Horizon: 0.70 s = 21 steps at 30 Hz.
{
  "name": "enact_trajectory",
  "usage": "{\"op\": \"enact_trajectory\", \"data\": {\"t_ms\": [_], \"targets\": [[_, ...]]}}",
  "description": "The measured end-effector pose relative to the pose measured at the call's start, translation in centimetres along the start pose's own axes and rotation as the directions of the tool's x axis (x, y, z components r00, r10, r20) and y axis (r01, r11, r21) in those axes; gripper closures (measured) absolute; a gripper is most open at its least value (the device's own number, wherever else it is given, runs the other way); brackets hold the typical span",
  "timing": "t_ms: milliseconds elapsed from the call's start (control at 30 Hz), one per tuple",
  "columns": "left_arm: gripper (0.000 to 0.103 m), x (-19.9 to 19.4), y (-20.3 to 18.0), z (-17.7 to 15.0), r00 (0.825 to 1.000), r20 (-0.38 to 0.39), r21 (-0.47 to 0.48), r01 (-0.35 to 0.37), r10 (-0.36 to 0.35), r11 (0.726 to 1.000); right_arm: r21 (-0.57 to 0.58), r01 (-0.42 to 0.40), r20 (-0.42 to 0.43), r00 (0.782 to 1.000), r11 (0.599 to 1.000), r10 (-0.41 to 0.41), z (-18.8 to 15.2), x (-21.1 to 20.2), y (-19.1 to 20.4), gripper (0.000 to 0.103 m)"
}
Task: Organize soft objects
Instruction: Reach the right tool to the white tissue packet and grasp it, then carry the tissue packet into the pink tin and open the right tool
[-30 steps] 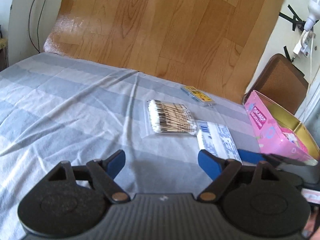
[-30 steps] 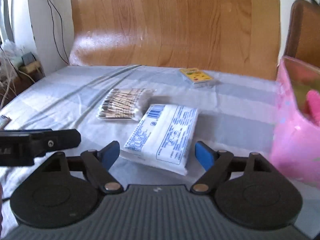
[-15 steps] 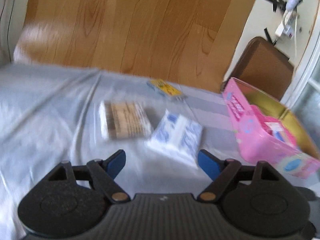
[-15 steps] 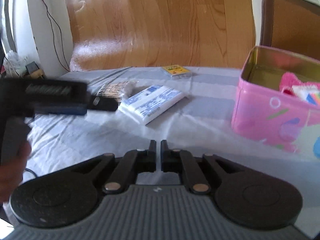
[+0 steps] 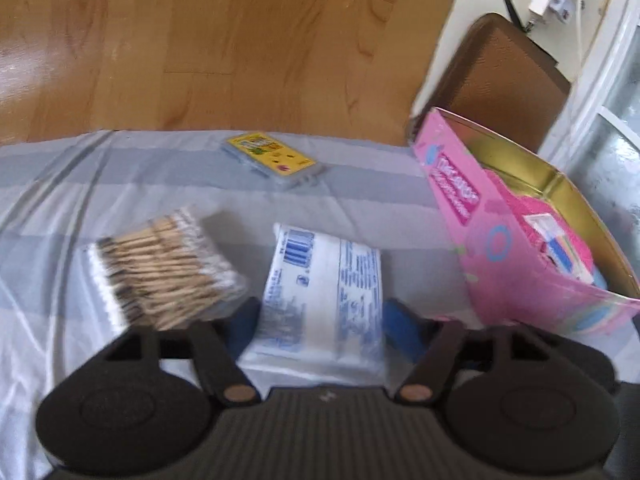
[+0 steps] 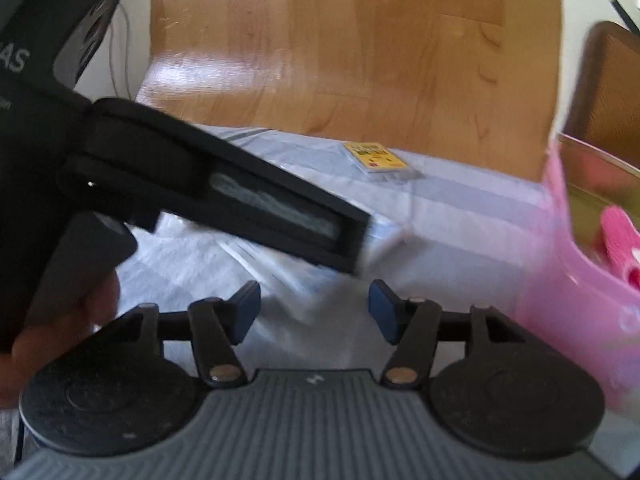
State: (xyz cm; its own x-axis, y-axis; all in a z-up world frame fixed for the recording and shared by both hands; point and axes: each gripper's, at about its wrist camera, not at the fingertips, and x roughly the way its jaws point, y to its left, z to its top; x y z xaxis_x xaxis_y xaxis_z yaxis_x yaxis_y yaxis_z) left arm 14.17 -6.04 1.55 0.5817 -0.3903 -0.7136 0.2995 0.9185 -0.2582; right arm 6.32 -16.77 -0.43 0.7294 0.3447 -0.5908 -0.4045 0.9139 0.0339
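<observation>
The left hand-held gripper (image 5: 322,320) is spread wide around the white tissue pack (image 5: 324,292), one blue finger (image 5: 244,326) on each long side of it. The pack lies flat on the striped grey-blue cloth surface (image 5: 120,184), and the motion blur keeps me from telling whether the pads touch it or just stand beside it. It looks unclenched, not yet squeezing.

In that left view, the bag of cotton swabs (image 5: 164,268) sits at about ten o'clock from the pack, just beside it, with its near corner close to the left finger. The small yellow-topped packet (image 5: 272,158) lies farther off at about eleven o'clock, well apart, near the wooden board (image 5: 240,40) that rises behind the cloth. At two o'clock stands the pink tin box (image 5: 504,240), tilted in the fisheye view, its gold inside showing, with pink and white items already in it.

The right hand-held gripper (image 6: 314,312) is released and grasps nothing, its blue fingertips (image 6: 246,306) apart above bare cloth. From its camera, the black body of the left tool (image 6: 200,184) slants in from nine o'clock, and a bare corner of the tissue pack (image 6: 386,234) pokes out beyond its tip. The pink tin's wall (image 6: 580,280) fills the three o'clock side, and the yellow packet (image 6: 376,156) lies at twelve o'clock.
</observation>
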Motion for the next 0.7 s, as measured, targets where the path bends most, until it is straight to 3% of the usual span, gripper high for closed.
{"op": "enact_trajectory", "data": {"t_ms": [133,233,300,400,533,700], "targets": [[0.049,-0.7,-0.8,-1.1,1.000,0.018,0.015,-0.015,0.014,1.000,0.013,0.007,0.015,1.000,1.000,-0.007,-0.6,-0.9,0.0,0.049],[0.049,-3.2,-1.3,-2.7,0.996,0.094,-0.019,0.002,0.000,1.000,0.006,0.013,0.088,0.996,1.000,-0.014,-1.9,-3.5,0.9,0.049],[0.049,-5.1,-2.4,-3.4,0.988,0.156,-0.006,0.012,-0.011,1.000,-0.022,0.058,0.163,0.985,0.998,-0.054,-2.7,-5.8,1.7,0.049],[0.049,-6.6,-4.7,-2.6,0.981,0.187,0.036,0.051,-0.057,0.998,-0.037,0.145,0.258,0.957,0.989,-0.130,-3.0,-8.8,1.2,0.050],[0.048,-6.3,-9.1,-0.4,0.969,0.198,0.118,0.124,-0.146,0.985,0.015,0.241,0.318,0.919,0.971,-0.233,-2.9,-11.7,-2.4,0.049],[0.042,-1.8,-15.1,2.3,0.964,0.151,0.201,0.185,-0.217,0.962,0.152,0.309,0.292,0.893,0.939,-0.341,-2.9,-12.5,-9.3,0.049]]}}
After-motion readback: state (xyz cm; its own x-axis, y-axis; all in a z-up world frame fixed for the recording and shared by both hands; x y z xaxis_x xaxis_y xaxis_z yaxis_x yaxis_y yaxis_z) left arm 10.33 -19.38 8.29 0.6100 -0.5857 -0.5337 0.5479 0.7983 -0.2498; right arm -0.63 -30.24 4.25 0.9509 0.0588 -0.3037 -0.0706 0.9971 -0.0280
